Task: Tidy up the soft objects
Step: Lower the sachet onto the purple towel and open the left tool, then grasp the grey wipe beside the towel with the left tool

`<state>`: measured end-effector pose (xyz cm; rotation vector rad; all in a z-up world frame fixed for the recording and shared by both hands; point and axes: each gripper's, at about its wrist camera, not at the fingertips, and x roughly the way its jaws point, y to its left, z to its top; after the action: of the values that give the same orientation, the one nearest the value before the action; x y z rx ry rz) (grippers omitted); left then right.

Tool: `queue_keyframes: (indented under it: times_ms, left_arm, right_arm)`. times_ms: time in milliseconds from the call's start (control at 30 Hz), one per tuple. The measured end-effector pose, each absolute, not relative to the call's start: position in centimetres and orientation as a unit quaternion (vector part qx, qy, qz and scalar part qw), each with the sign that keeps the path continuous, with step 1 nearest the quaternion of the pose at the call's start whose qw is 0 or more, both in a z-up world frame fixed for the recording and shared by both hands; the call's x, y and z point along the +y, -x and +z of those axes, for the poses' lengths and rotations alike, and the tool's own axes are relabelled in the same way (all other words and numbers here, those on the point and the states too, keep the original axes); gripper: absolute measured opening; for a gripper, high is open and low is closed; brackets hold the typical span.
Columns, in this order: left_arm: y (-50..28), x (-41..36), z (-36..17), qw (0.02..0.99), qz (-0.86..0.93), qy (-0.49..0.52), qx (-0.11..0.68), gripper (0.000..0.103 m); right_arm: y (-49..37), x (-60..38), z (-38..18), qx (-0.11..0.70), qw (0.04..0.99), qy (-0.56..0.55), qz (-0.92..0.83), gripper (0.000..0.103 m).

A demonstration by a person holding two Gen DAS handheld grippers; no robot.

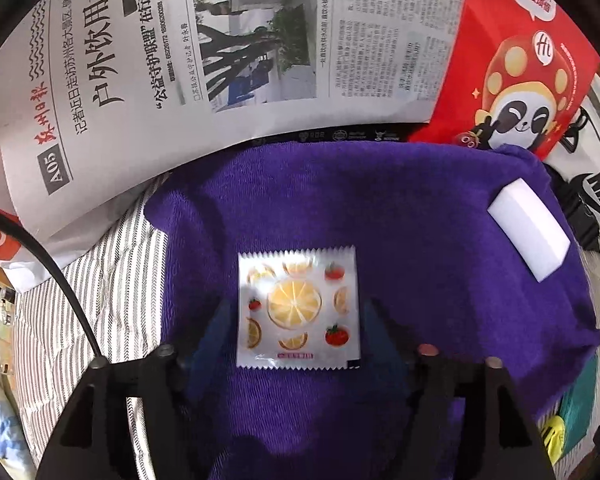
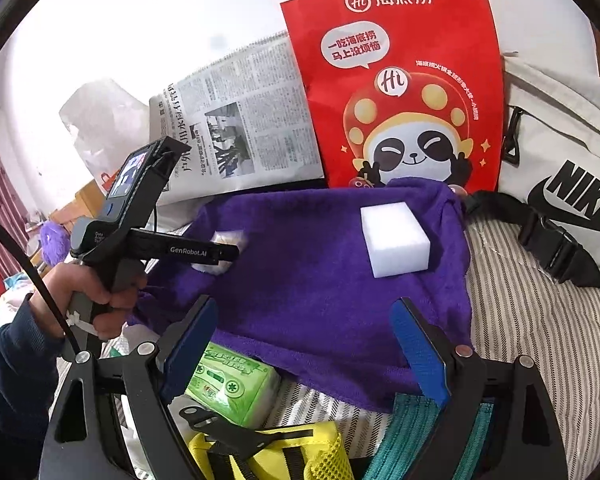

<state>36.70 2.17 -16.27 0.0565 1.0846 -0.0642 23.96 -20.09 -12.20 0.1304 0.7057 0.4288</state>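
A purple towel [image 1: 340,208] lies spread on the striped bedsheet [image 1: 100,280]. On it lies a flat fruit-print packet [image 1: 298,308], between the fingers of my left gripper [image 1: 296,300]; the jaws stand open with a small gap on each side of the packet. A white sponge block [image 1: 528,228] rests on the towel's right part. In the right wrist view my right gripper [image 2: 305,302] hangs open over the towel [image 2: 320,260] with nothing between its blue pads. The sponge [image 2: 394,240] lies beyond it. The left gripper [image 2: 228,254], held by a hand, points down at the towel's left side.
A newspaper [image 2: 240,120], a red panda-print paper bag [image 2: 400,80] and a white Nike bag [image 2: 572,160] stand behind the towel. A green tissue pack [image 2: 232,380], a yellow mesh bag [image 2: 268,452] and a teal band [image 2: 412,432] lie at the towel's near edge.
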Motion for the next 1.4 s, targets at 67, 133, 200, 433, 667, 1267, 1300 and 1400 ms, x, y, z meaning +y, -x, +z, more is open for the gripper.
queue_keyframes:
  times_ms: [67, 133, 200, 433, 667, 1267, 1300, 1400]
  left_arm:
    - [-36.6, 1.9, -16.4, 0.856, -0.036, -0.020, 0.516, 0.071]
    - [-36.6, 2.4, -16.3, 0.853, -0.030, -0.015, 0.520, 0.071]
    - [-36.2, 2.6, -16.0, 0.855, -0.023, -0.015, 0.518, 0.071]
    - [-31.3, 3.1, -13.6, 0.865, -0.028, -0.024, 0.500, 0.071]
    - [-24.3, 5.5, -13.0, 0.867, -0.054, -0.015, 0.494, 0.071]
    - [-22.8, 4.2, -17.6, 0.835, -0.071, 0.009, 0.545, 0.072]
    - [-22.6, 3.8, -17.6, 0.838, -0.074, 0.003, 0.541, 0.069]
    - [-22.0, 3.7, -17.5, 0.845, -0.088, 0.007, 0.527, 0.037]
  right_arm:
    - [-24.0, -20.1, -12.2, 0.343, 0.913, -0.067, 0.211, 0.088]
    - [-24.0, -20.0, -12.3, 0.345, 0.912, -0.070, 0.213, 0.088]
    - [-24.0, -20.0, -12.4, 0.345, 0.912, -0.067, 0.210, 0.088]
    - [-24.2, -20.4, -12.3, 0.345, 0.917, -0.065, 0.188, 0.088]
    - [-24.6, -21.2, -12.3, 0.351, 0.920, -0.062, 0.164, 0.088]
    - [-24.7, -21.1, -12.6, 0.357, 0.916, -0.071, 0.172, 0.088]
    - [-24.7, -21.0, -12.6, 0.356, 0.916, -0.070, 0.173, 0.088]
    - [-24.6, -20.8, -12.6, 0.357, 0.915, -0.067, 0.175, 0.088]
